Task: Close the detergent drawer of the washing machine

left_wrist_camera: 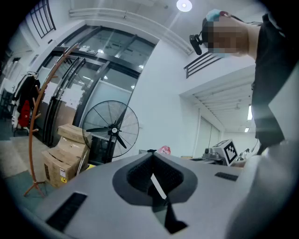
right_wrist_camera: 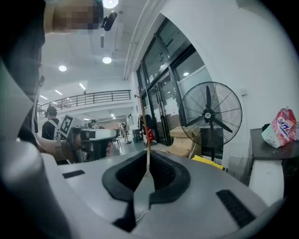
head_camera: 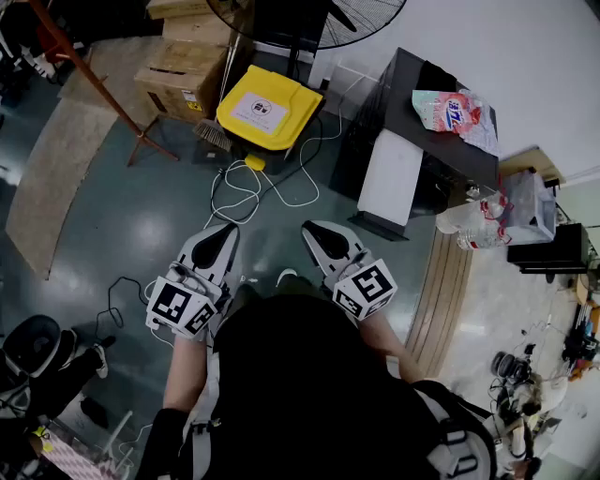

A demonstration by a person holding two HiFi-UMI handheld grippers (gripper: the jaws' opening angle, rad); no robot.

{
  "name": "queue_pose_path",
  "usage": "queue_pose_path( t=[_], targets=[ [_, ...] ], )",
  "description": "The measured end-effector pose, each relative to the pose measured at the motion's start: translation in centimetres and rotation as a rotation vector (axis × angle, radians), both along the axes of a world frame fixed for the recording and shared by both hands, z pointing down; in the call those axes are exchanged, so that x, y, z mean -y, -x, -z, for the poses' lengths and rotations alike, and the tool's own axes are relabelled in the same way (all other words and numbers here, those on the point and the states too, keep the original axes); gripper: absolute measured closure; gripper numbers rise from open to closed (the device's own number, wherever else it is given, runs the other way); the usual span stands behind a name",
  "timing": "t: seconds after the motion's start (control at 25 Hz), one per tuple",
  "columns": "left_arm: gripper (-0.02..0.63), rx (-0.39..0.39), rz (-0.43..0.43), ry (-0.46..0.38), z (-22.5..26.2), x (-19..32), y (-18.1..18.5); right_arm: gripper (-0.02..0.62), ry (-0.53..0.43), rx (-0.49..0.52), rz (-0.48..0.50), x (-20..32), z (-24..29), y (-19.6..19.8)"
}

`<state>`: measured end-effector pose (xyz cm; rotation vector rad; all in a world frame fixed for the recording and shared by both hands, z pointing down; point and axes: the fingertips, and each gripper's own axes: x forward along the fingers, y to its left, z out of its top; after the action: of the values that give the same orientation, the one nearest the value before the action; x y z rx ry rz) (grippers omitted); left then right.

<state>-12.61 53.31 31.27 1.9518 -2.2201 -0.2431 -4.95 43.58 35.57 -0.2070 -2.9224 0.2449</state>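
Observation:
A dark-topped, white-fronted machine stands ahead on the right, with a pink detergent bag lying on top. From here I cannot make out its detergent drawer. My left gripper and right gripper are held side by side close to the body, over the floor and well short of the machine. Both point forward with jaws together and nothing between them. In the left gripper view the left gripper points towards a fan. The right gripper has the detergent bag off to its right.
A yellow bin lid lies ahead with cables trailing across the floor. Cardboard boxes, a standing fan and a wooden coat stand are behind it. Plastic bottles sit right of the machine. A chair is at lower left.

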Motion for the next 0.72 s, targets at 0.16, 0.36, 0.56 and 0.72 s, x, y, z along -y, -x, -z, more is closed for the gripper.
queue_pose_path(
  t=[0.16, 0.36, 0.56, 0.72],
  targets=[
    [0.597, 0.017, -0.008, 0.041, -0.8, 4.0, -1.0, 0.565, 0.021, 0.006, 0.004, 3.2, -0.4, -0.6],
    [0.597, 0.045, -0.077, 0.081, -1.5, 8.3, -3.1, 0.565, 0.051, 0.011, -0.016, 6.5, -1.4, -1.5],
    [0.597, 0.089, -0.158, 0.145, -2.8, 12.1, -4.4, 0.563, 0.156, 0.039, -0.094, 10.1, -2.0, -2.7],
    [0.597, 0.095, -0.235, 0.159, -3.7, 15.2, -4.2, 0.563, 0.150, 0.031, -0.163, 12.8, -2.7, -3.4]
  ],
)
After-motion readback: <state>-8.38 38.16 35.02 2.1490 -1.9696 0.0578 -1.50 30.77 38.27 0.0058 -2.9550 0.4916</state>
